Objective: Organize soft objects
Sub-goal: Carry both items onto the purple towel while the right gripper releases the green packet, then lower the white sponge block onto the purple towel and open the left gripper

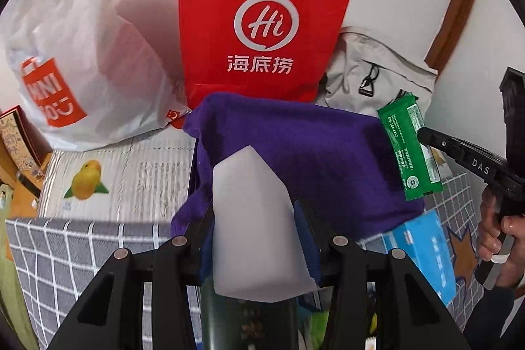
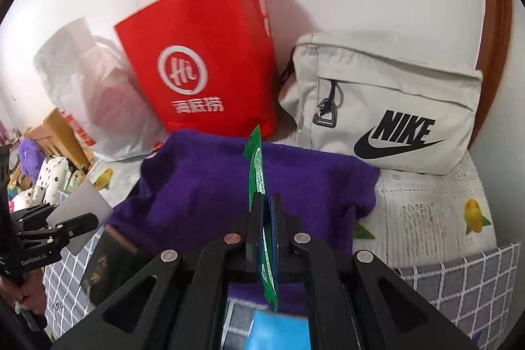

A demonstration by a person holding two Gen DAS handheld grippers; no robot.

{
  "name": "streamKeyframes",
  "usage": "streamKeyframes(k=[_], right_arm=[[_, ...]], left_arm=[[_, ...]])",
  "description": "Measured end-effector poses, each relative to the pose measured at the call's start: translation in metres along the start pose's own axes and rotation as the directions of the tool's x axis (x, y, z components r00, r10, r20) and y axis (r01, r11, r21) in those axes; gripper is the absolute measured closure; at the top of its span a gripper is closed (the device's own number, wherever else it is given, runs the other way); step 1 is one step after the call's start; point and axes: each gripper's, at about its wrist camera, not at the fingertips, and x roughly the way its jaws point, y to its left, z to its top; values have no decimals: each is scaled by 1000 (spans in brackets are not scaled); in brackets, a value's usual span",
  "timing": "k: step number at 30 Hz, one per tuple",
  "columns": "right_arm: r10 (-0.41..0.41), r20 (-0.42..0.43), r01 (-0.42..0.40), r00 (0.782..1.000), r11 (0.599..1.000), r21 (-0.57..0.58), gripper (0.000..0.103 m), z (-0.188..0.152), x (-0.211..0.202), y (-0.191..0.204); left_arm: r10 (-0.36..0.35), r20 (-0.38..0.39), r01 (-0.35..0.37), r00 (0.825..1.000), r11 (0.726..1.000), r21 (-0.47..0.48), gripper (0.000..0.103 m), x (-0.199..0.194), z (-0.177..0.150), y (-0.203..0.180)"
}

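both grippers hold something up over a rumpled purple knitted cloth (image 2: 249, 186) that lies spread across the middle of the bed, on a pale quilted cover printed with yellow birds (image 1: 108, 173). a grey blanket with a white grid pattern (image 1: 65, 248) covers the near edge

the left gripper (image 1: 254, 218) carries a pale grey-white translucent soft pouch with a pointed top (image 1: 251, 218); its jaws stand moderately apart, pressed against the pouch's two sides, so the pouch stands upright between them. the right gripper (image 2: 269, 218) has its jaws nearly closed, pinching a thin green foil sachet with white print (image 2: 257, 173) by its lower half, so the sachet stands on edge and points away toward the far wall. from the left view the same sachet hangs to the right, in front of the cloth's right part

both items seem lifted clear of the cloth, probably so they can go into one of the containers standing along the far wall: a white plastic shopping bag with an orange logo (image 1: 75, 54) at far left, a red paper carrier bag with white rope handles (image 1: 262, 22) in the middle, and a cream fabric pouch bag with a black logo (image 2: 387, 107) at far right. which one is meant i cannot tell

a light blue cardboard box (image 1: 423, 251) lies near right, just beside the cloth's near edge
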Motion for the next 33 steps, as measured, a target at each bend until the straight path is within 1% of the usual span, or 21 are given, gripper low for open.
streamKeyframes(k=[4,11,17,19,22,24,25,26,27,28,29,30,33], right_arm=[[5,-46,-3,999,999,44,99,8,33,-13],[-16,-114,24,993,997,70,99,12,75,-26],[-58,-159,70,986,995,71,99,10,93,-41],[-65,-166,78,984,994,73,98,9,97,-46],[-64,-195,80,979,994,78,95,7,105,-52],[-78,-218,96,973,993,73,94,6,108,-54],[-76,-220,94,972,993,71,92,7,107,-55],[-73,-213,90,974,993,73,85,8,104,-55],[-70,-205,87,976,993,74,73,8,100,-55],[-71,-196,86,978,994,71,66,9,95,-54],[-76,-187,90,979,994,68,55,9,91,-54],[-83,-173,96,981,993,65,51,10,86,-54],[-98,-149,106,984,993,45,51,13,76,-51]], left_arm=[[8,-21,-8,1000,1000,5,61,21,9,2],[12,-60,-12,998,1000,9,61,54,21,4],[18,-82,-17,996,1000,19,61,79,35,4],[26,-92,-24,995,1000,20,61,89,40,4],[34,-105,-31,994,999,22,61,103,48,3],[37,-111,-36,993,999,15,61,111,53,4],[35,-114,-34,993,999,13,61,115,56,4],[34,-116,-33,993,999,10,61,117,59,4],[34,-120,-33,992,999,11,61,121,61,4],[36,-123,-34,992,999,16,61,124,63,5],[40,-126,-38,991,999,19,61,127,65,4],[48,-131,-46,990,999,21,61,130,67,4],[51,-153,-52,987,999,3,61,143,71,7]])
